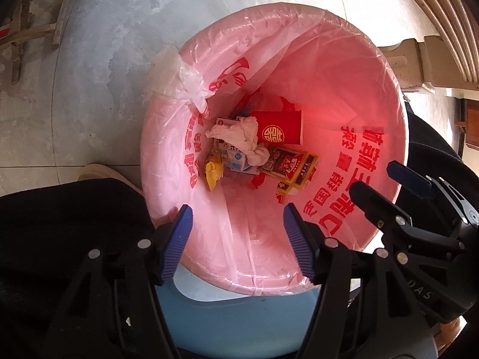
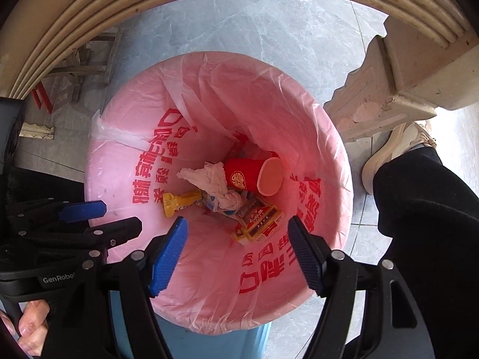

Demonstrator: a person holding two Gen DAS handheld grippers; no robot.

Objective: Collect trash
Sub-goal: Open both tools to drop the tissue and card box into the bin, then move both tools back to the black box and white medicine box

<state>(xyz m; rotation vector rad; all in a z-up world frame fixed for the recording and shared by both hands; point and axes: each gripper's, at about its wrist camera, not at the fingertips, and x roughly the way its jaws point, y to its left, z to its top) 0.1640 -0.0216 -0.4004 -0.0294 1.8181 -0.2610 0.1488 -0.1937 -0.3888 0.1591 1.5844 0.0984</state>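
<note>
1. A pale grey marbled tile floor [image 2: 269,30] surrounds the light blue plastic bin [image 2: 209,344], with a cream carved furniture leg [image 2: 383,89] standing just right of the bin in the right wrist view.
2. A thin pink plastic liner bag with red printing [image 1: 299,83] is folded over the bin's rim; its knotted whitish slack [image 1: 176,74] sits at the left of the rim.
3. The trash lies at the bottom of the bin: left, a crumpled yellow wrapper [image 1: 213,173]; in the middle, a wadded white tissue [image 1: 236,137] over a small blue-and-white carton [image 1: 236,160]; right, a red paper cup with a gold emblem [image 1: 280,131] on its side, and a flattened red-and-gold cigarette box [image 1: 287,166] nearer the camera.
4. The left gripper [image 1: 238,239] hangs over the bin's near rim, jaws spread wide, holding nothing.
5. The right gripper [image 2: 238,252] hangs beside it, likewise wide apart and empty.
6. Risks, as I judge them: a finger catching the loose film could drag the liner off the rim or tear it; the two grippers, close together, could knock; lifting one-sided could spill the light trash.
</note>
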